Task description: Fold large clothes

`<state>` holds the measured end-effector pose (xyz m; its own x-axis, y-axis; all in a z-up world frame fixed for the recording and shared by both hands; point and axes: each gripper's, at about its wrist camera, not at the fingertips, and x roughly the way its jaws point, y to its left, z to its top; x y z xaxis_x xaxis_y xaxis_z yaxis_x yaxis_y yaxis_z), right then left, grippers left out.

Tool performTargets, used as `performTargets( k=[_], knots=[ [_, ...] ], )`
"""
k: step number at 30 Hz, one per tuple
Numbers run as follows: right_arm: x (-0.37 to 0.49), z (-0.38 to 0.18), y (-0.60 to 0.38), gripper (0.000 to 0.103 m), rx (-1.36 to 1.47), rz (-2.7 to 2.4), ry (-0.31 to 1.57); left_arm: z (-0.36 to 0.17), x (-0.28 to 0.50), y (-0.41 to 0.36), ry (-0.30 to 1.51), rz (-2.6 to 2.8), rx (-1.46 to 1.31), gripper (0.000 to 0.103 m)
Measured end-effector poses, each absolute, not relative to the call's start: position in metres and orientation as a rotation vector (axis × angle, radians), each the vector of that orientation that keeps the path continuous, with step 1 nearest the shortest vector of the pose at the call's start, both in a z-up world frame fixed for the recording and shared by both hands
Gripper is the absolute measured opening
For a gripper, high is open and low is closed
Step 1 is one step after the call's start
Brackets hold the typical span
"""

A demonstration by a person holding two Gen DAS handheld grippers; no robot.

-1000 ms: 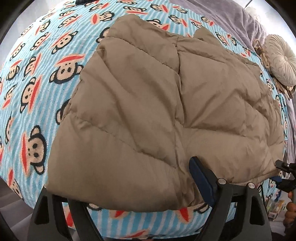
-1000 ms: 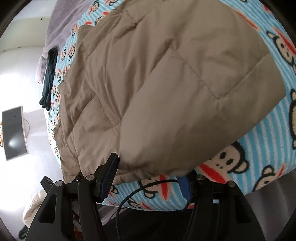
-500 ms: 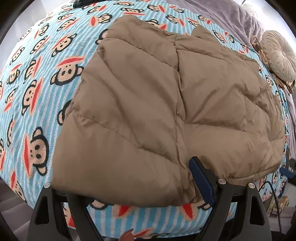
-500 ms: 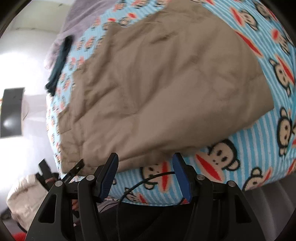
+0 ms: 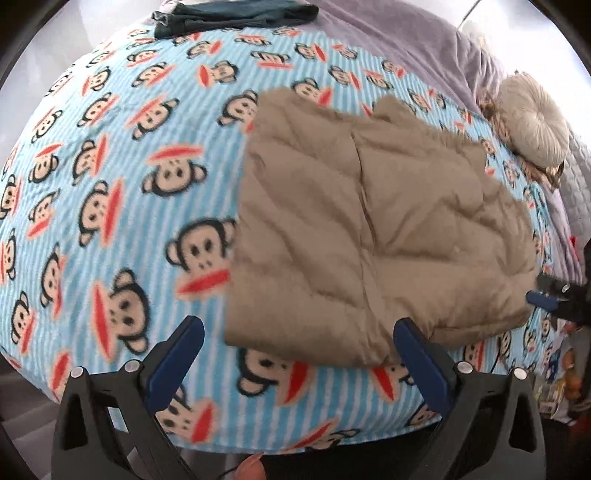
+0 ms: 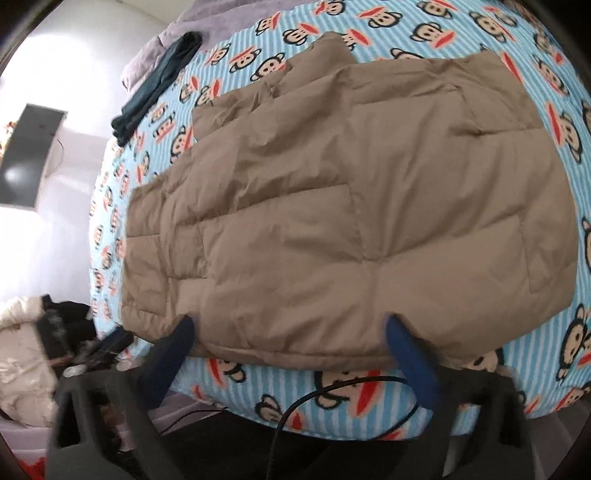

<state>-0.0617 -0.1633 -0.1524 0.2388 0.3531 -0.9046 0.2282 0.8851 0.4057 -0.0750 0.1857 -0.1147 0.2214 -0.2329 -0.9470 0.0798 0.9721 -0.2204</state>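
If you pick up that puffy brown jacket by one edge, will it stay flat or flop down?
The puffy jacket would probably flop and drape, since it already lies in soft folds and creases on the monkey blanket. Its quilted, air-filled panels suggest it is light for its size. The smooth shell looks a bit slippery, so a shallow pinch might slide off.

We count one tan quilted jacket (image 5: 373, 236), lying on one blue striped monkey-print blanket (image 5: 122, 155). We see one dark folded garment (image 5: 236, 16) at the far edge of the blanket, one lavender cover (image 5: 406, 37) beyond it, and one round cream cushion (image 5: 535, 129). We count two grippers: the left gripper (image 5: 299, 354) and the right gripper (image 6: 291, 343), each with two blue-padded fingers spread apart. One black cable (image 6: 332, 391) runs below the right one.
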Motion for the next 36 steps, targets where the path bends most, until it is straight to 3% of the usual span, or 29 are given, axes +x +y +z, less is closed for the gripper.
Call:
performTargets(
  k=[5,18,32,33,35,36],
  knots=[
    [-0.049,-0.16,-0.15,0.103,0.425,0.071,1.375,-0.118,-0.046,0.203,1.32,-0.165,-0.171,0.103],
    [-0.033,-0.159,-0.152,0.103,0.494,0.038,1.401,-0.191,0.039,0.222,1.455,-0.39,-0.356,0.103],
    [-0.025,-0.162,-0.135,0.103,0.488,0.004,1.413,-0.239,0.061,0.15,1.574,-0.632,-0.215,0.103],
    [-0.023,-0.162,-0.134,0.103,0.485,0.002,1.408,-0.238,0.061,0.147,1.57,-0.645,-0.205,0.1],
    [-0.019,-0.161,-0.13,0.103,0.47,-0.014,1.39,-0.233,0.061,0.142,1.542,-0.683,-0.198,0.073],
    [-0.016,-0.161,-0.128,0.102,0.458,-0.026,1.377,-0.231,0.062,0.14,1.532,-0.704,-0.213,0.064]
  ],
)
